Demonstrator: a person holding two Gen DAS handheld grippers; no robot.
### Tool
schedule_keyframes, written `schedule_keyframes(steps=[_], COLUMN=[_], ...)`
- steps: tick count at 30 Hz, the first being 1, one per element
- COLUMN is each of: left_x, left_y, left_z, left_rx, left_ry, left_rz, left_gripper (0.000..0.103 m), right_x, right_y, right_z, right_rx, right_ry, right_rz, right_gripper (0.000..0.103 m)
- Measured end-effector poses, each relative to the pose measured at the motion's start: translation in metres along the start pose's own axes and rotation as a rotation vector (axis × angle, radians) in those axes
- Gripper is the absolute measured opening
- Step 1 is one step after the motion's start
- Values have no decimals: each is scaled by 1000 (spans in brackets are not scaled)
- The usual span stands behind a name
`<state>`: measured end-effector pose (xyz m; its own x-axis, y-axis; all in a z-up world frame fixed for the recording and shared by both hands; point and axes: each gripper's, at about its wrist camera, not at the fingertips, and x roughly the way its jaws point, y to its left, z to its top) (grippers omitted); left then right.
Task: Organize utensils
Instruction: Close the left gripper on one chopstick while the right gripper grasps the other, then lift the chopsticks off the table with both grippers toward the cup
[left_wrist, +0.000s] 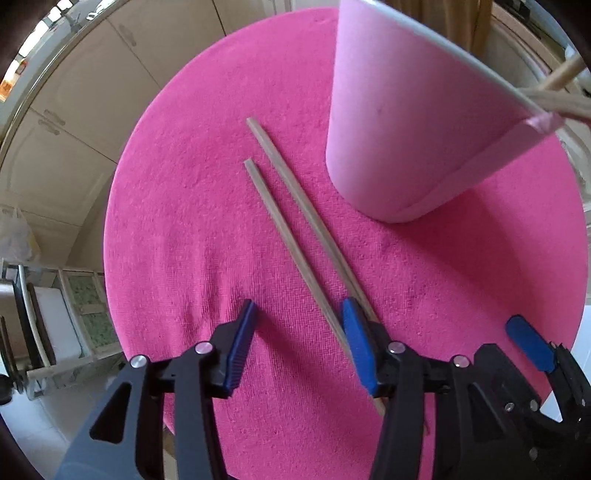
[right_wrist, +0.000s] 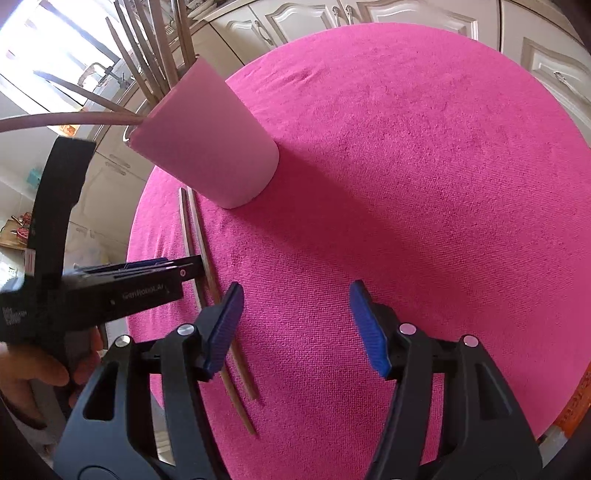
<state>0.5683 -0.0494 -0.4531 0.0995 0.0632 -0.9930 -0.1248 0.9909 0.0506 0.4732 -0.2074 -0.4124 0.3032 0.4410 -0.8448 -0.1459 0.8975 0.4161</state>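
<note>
two chopsticks (left_wrist: 295, 236) lie side by side on the pink-covered desk (left_wrist: 192, 221) near its left edge, just beside the pink cup (left_wrist: 406, 129); left tool (left_wrist: 301, 332) released above them, right tool (right_wrist: 295, 325) released, empty

White lettering on the black side of the left gripper (right_wrist: 155, 280), seen from the right wrist view, reads roughly "GenRobot.AI". Smaller white print further back on the same body is too blurred to read.

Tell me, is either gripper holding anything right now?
No. The left gripper stands open above the two chopsticks on the pink cloth, pads off them. The right gripper is open and empty.
</note>
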Motion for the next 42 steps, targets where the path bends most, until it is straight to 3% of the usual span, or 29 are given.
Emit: schedule_keyframes(steps=[3, 7, 11, 18, 21, 26, 31, 35, 42], left_x=[-3, -12, -9, -10, -9, -6, -1, 10, 11], left_y=[2, 7, 29, 58, 72, 96, 108, 123, 122], left_z=[-3, -17, -24, -23, -27, -32, -25, -29, -30], left_rx=[26, 54, 84, 36, 18, -19, -15, -27, 3], left_ry=[-3, -9, -5, 22, 36, 54, 60, 65, 67], left_rz=[-30, -72, -99, -198, -193, -241, -271, -300, -290], left_gripper=[43, 22, 10, 6, 6, 6, 6, 6, 6], right_x=[2, 4, 7, 19, 25, 46, 69, 74, 47], right_y=[2, 9, 20, 61, 78, 109, 121, 121, 94], right_z=[2, 4, 8, 9, 10, 17, 23, 24, -5], right_rx=[-11, -34, -72, -242, -308, -397, -413, -427, -298], right_ry=[3, 9, 12, 28, 37, 78, 132, 146, 222], right_rz=[-7, -22, -39, -104, -113, -127, -172, -207, -185], right_gripper=[60, 60, 60, 60, 59, 33, 22, 6, 6])
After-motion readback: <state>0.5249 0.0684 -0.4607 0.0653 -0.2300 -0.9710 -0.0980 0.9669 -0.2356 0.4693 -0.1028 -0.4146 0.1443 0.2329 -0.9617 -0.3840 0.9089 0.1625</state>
